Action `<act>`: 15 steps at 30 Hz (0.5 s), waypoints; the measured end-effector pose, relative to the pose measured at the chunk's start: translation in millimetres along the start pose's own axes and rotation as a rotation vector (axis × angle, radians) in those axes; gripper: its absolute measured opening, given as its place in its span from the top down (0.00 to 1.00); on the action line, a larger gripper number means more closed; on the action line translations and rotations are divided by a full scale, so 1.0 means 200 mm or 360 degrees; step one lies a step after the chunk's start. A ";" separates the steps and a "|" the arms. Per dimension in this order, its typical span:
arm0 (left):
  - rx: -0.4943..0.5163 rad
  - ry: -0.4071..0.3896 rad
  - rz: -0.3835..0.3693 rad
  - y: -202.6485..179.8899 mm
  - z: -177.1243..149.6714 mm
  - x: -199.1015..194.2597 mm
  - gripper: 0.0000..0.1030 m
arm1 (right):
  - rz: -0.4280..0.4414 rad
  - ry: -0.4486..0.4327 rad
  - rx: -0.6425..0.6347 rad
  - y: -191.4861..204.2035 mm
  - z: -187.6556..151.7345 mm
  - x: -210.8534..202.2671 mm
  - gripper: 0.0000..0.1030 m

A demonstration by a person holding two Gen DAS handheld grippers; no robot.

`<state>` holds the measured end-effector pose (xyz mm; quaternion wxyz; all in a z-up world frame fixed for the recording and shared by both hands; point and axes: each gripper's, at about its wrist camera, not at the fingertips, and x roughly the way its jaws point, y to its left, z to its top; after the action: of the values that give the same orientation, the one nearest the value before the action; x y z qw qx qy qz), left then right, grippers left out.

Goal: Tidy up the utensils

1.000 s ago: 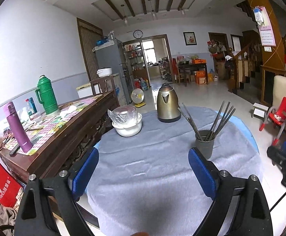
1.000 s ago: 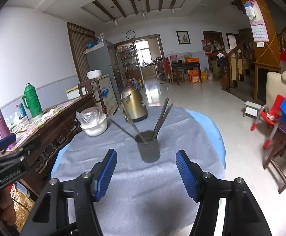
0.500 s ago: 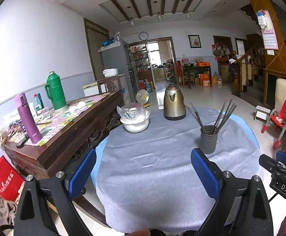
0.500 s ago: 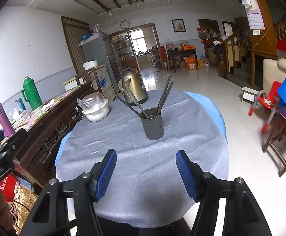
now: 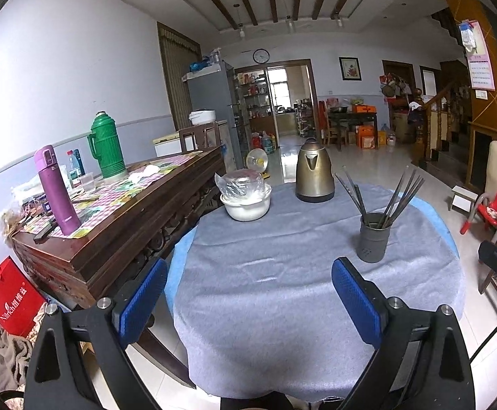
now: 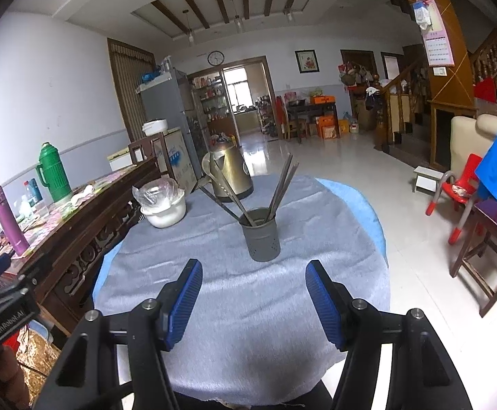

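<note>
Left hand-held gripper (image 5: 245, 290) hangs spread and empty, the utensil holder (image 5: 373, 237) well ahead on the table (image 5: 282, 290). Right hand-held gripper (image 6: 253, 295), also released, faces the holder; a careless reach could tip it.

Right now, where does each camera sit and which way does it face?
Left wrist: on the left gripper, jaws open, facing across the grey-clothed table; holder at right.
Right wrist: on the right gripper, jaws open, aimed at the holder.
Shared: holder, kettle, white bowl.
</note>
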<state>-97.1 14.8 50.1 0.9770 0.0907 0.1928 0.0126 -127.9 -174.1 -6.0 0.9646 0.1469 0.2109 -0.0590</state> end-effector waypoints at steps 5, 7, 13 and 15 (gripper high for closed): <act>-0.0027 0.0013 -0.0001 0.03 -0.01 0.01 0.06 | 0.0017 -0.0024 -0.0044 0.05 0.01 -0.02 0.35; -0.0031 0.0021 -0.0003 0.03 -0.02 0.02 0.06 | 0.0016 -0.0034 -0.0059 0.07 0.01 -0.03 0.35; -0.0020 0.0035 -0.0016 0.02 -0.04 0.02 0.06 | -0.0013 -0.0062 -0.0074 0.08 0.01 -0.03 0.35; -0.0008 0.0036 -0.0021 0.00 -0.04 0.02 0.06 | -0.0020 -0.0056 -0.0064 0.08 0.01 -0.03 0.35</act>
<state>-96.4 16.6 42.0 0.9750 0.0867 0.2045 0.0077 -129.3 -160.3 3.0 0.9705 0.1251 0.1959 -0.0634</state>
